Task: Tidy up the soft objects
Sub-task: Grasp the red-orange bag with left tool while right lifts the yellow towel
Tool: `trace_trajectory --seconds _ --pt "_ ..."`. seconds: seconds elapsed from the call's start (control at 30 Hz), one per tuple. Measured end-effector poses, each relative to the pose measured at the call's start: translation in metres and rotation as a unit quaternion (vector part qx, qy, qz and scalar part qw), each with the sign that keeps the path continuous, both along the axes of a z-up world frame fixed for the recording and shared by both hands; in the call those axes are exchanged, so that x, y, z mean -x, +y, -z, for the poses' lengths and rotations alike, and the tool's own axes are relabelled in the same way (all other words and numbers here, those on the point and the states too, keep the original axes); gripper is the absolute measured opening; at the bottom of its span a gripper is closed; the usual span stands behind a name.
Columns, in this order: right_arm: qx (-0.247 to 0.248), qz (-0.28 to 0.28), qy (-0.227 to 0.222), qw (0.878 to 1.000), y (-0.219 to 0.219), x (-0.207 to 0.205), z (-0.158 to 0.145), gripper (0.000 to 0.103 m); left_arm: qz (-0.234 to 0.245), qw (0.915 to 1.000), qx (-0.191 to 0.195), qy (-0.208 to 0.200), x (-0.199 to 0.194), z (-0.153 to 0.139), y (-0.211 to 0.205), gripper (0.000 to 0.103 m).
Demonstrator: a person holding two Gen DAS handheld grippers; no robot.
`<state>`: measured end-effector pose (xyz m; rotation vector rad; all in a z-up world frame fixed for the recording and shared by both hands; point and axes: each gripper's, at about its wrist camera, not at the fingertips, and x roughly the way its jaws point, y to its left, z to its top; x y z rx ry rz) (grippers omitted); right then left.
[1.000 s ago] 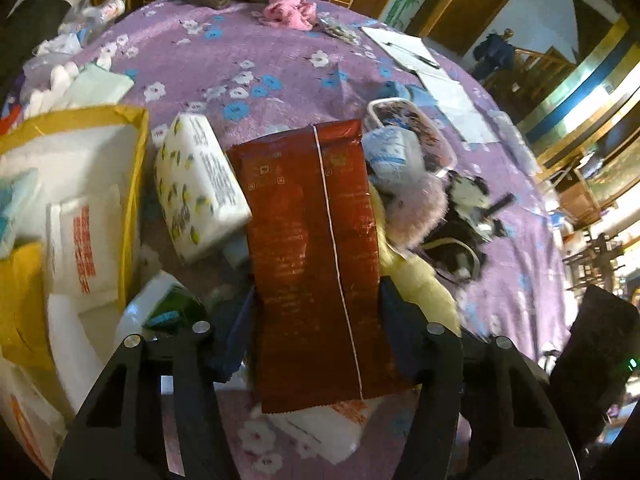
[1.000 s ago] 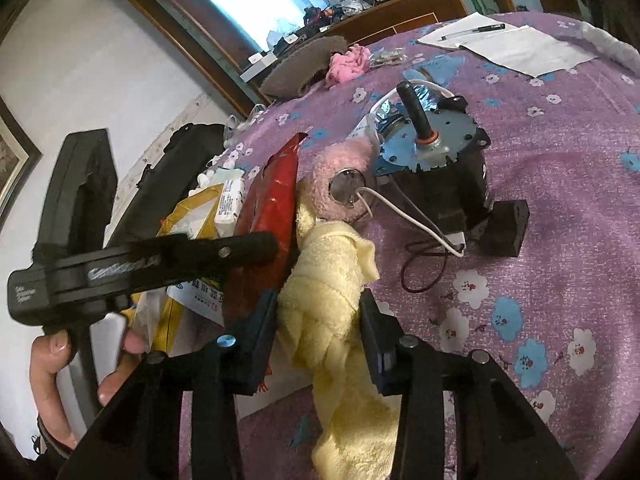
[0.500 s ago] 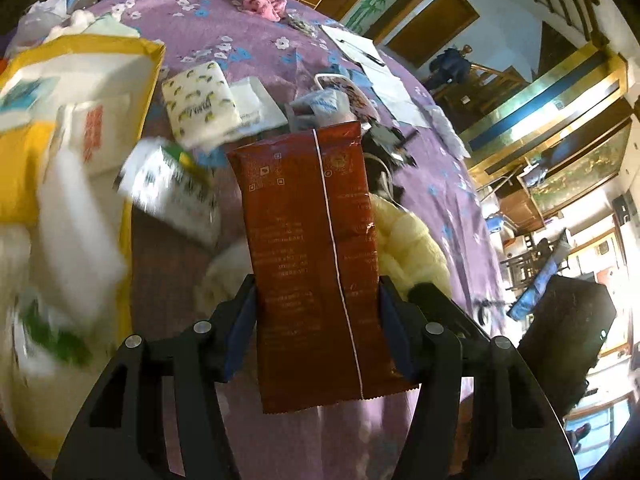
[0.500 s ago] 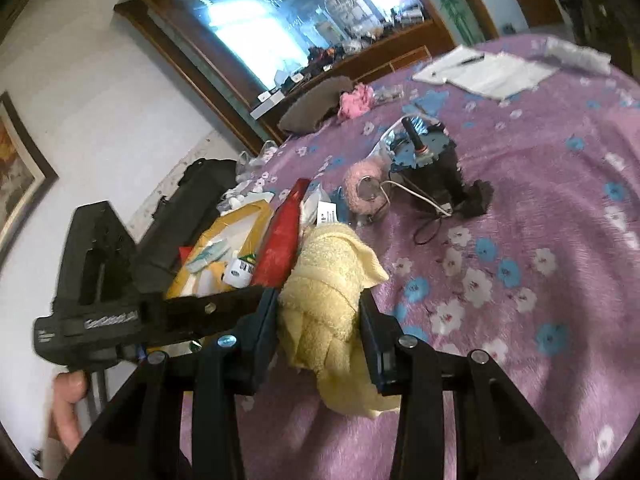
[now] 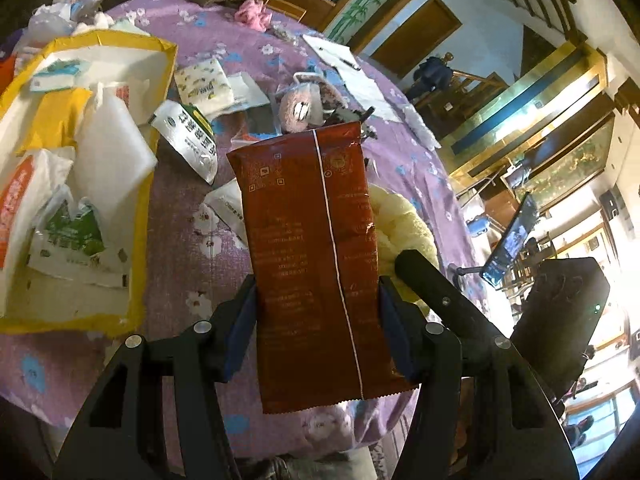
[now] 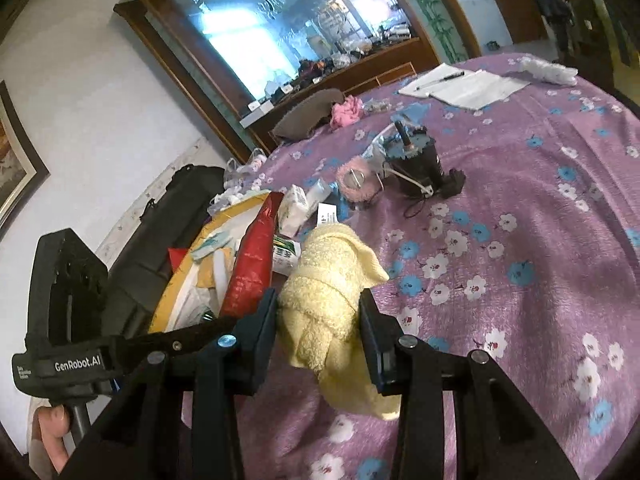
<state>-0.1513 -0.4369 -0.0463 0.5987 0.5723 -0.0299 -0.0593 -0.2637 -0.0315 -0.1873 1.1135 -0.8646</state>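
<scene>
"GenRobot.AI" on the left hand-held gripper (image 6: pixel 256 312)

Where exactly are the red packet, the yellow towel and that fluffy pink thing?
red packet (image 5: pixel 308 256), left wrist view, middle of its printed back.
yellow towel (image 6: pixel 324 280), right wrist view, the bunched folds.
fluffy pink thing (image 6: pixel 358 184), right wrist view, its fuzzy rim.

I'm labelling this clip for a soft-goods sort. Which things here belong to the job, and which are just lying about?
In the job: red packet in left gripper; yellow towel in right gripper; yellow bag of soft packs.

Lying about: black motor, papers, pen.
</scene>
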Motion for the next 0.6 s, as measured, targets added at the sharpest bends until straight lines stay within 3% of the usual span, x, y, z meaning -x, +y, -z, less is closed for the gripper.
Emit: trace_trajectory --seconds 0.33,0.6 --pt "0.001 -0.004 -0.010 1.000 0.001 -0.001 -0.002 0.039 -0.002 0.9998 0.004 -0.019 -0.001 -0.013 0.004 0.058" --pt "-0.008 0.011 -0.012 1.000 -0.003 -0.004 0.002 0.039 -0.004 1.0000 0.005 -0.001 -0.008 -0.009 0.008 0.058"
